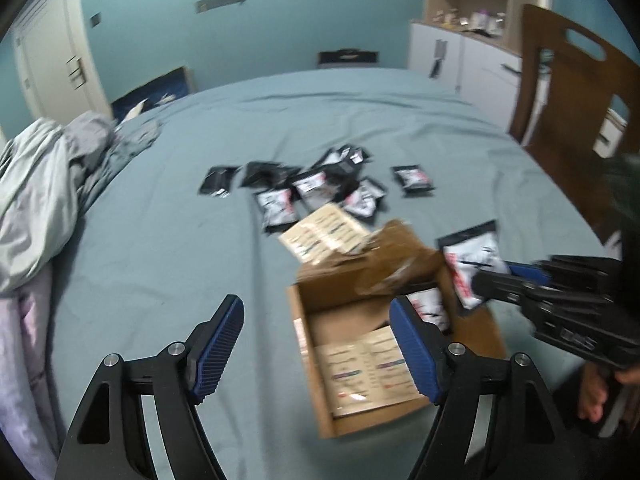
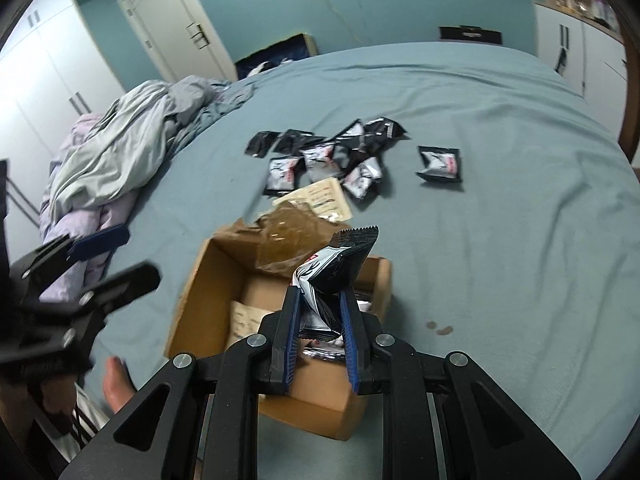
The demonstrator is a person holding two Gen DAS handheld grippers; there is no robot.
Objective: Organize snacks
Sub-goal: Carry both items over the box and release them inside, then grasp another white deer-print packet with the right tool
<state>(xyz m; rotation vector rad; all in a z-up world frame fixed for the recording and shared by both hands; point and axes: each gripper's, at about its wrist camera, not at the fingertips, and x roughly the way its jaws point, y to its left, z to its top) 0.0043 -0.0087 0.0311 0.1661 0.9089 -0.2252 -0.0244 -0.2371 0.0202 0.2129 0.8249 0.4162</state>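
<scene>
**One snack packet held over the open box, the other gripper empty**

While the blue ribbed pads (image 2: 348,316) of the right gripper (image 2: 320,320) are pressed narrowly together, a crumpled black-and-white foil snack packet (image 2: 336,276) is pinched between them and held above the open brown cardboard box (image 2: 200,280). The left gripper (image 1: 316,344) is seen with its blue pads (image 1: 220,344) spread wide and nothing between them; it hangs over the near left side of the box. Inside the box, a cream printed leaflet (image 1: 368,372) lies flat on the bottom, and another black-and-white packet (image 1: 432,308) stands against the far right wall. A crinkled sheet of brown paper (image 2: 288,236) rises over the box's far edge.

Beyond the box, towards the middle of the blue-sheeted bed (image 2: 500,220), a second cream leaflet (image 2: 320,196) is lying, and past it a loose cluster of black-and-white snack packets (image 2: 332,156) is scattered. One single packet (image 2: 440,164) lies apart to the right of the cluster. A rumpled grey and lilac duvet (image 2: 112,168) is heaped along the bed's left edge. A bare foot (image 2: 116,380) is visible below the bed's near edge.
</scene>
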